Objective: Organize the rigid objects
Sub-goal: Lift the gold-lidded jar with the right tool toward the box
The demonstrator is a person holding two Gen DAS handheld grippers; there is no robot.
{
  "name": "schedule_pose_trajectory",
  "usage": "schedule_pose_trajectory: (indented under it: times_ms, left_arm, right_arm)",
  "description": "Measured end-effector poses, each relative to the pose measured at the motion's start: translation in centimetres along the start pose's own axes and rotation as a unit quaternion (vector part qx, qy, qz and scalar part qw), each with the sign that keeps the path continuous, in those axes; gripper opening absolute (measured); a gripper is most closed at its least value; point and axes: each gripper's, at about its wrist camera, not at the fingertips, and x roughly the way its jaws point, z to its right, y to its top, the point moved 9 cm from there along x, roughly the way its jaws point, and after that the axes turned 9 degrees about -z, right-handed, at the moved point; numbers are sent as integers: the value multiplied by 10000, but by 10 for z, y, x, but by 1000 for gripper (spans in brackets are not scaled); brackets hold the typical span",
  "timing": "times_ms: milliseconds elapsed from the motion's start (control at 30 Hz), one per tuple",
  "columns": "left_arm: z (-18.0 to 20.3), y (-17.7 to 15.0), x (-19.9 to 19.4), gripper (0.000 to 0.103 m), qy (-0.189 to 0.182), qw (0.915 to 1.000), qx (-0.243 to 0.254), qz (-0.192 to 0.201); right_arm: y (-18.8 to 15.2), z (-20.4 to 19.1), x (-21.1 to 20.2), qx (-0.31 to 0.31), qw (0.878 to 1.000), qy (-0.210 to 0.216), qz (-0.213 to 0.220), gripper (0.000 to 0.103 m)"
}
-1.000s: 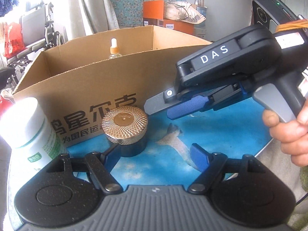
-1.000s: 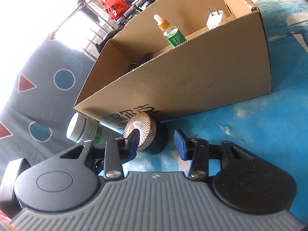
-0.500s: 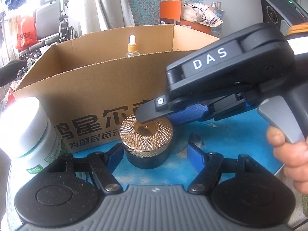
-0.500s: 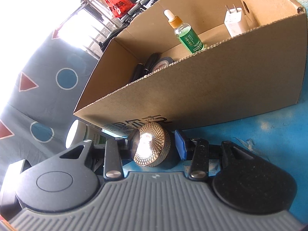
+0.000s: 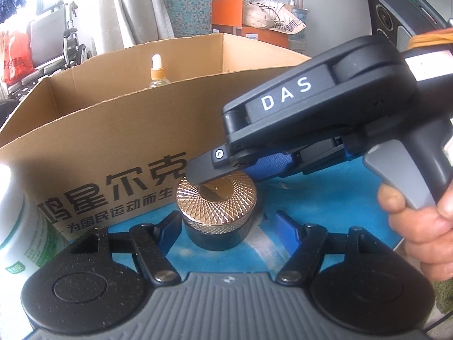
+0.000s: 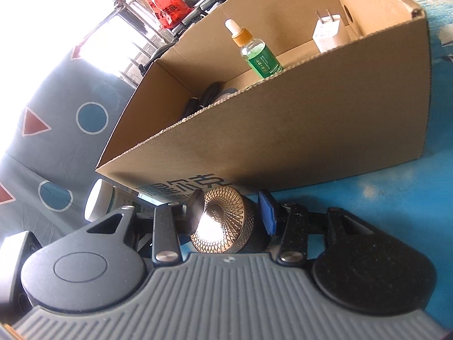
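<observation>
- Gold lid, dark body: the little jar (image 5: 216, 212) sits on the blue tabletop (image 5: 325, 198), right by the cardboard box (image 5: 113, 147).
- A second ago my right tongs (image 6: 230, 212) were spread just in front of the jar. Now they have slid around it and sit close on both sides. I cannot tell if they squeeze it yet.
- My left tongs (image 5: 229, 226) are spread wide, and the jar stands between their tips.
- I think the jar can soon go up into the box.
- Inside are a green dropper bottle (image 6: 256, 53) and a white plug (image 6: 328, 32).
- The tall box wall is in the way, and a white bottle (image 5: 19, 226) stands close.
</observation>
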Motion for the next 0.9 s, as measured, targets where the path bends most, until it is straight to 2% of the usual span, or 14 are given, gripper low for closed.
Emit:
schedule_pose_trajectory:
  times_ms: [400,667,900]
  left_arm:
    - [50,4,8,72,-457,9973,570,-95]
    - [52,11,10,70,-259,9974,670,-88]
    - [58,27,27,70,-69,9958,875,-249]
  right_arm:
    - [-17,45,-48,413,9985,-98,340,43]
    - [-25,59,-58,612,9971,136,420,42]
    - [-28,64,-63,606,9971,182,431,42]
